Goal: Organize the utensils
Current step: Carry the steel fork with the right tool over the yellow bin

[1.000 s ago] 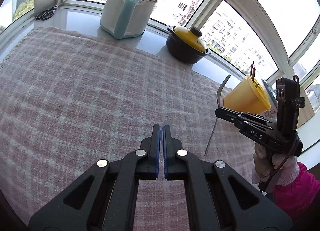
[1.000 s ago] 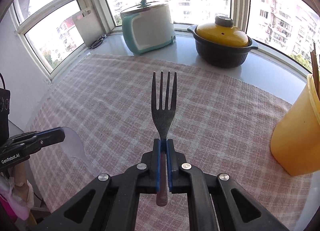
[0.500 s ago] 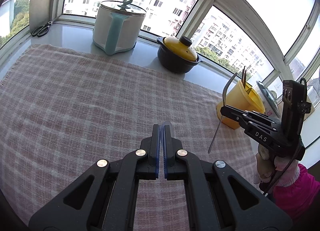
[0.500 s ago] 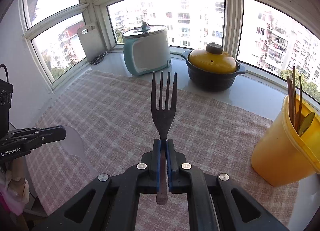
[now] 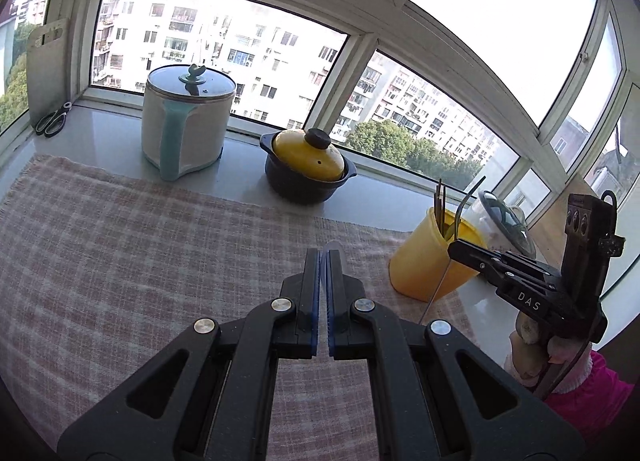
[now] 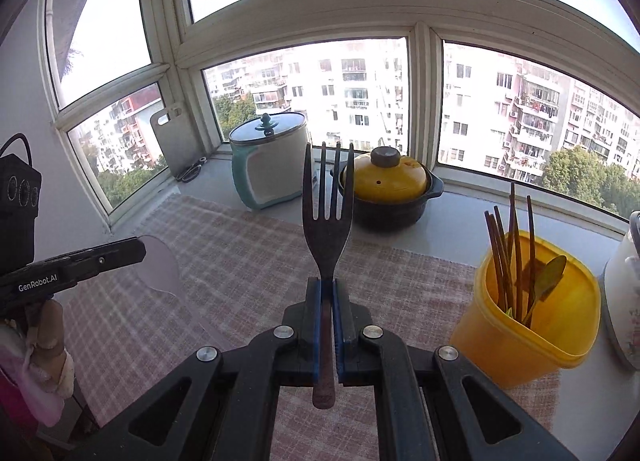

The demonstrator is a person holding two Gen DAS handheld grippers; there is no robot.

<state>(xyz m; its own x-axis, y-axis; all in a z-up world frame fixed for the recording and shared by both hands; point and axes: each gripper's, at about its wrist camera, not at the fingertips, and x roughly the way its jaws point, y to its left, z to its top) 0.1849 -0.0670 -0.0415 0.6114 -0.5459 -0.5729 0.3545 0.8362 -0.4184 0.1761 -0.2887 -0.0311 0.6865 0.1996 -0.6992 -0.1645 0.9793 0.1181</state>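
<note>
- right gripper [image 6: 327,285] clamped on fork [image 6: 327,217], tines up and away from the camera, handle end poking out behind the pads; from the left wrist view the fork is only a thin edge-on line
- left gripper [image 5: 323,261] pinched tight on a clear plastic spoon [image 6: 158,265]; in its own view only a faint see-through tip shows above the pads, bowl is readable only from the right wrist view, handle hidden in the jaws
- yellow cup [image 6: 532,325] sits at the right edge of the checked cloth [image 5: 140,241], holds brown chopsticks [image 6: 508,257] and a spoon [image 6: 550,275]; lower ends hidden inside, exact count hard to tell
- fork held above the cloth, left of the cup, not in it
- white-teal pot [image 5: 188,121] and yellow-lidded casserole [image 5: 308,167] on the sill behind
- scissors [image 5: 52,121] and cutting board [image 5: 46,69] at far left, small
- lidded jar [image 5: 504,217] behind the cup, partly hidden, cut off at the right wrist frame edge
- person's hands mostly cut off, pink sleeve [image 5: 588,385] visible
</note>
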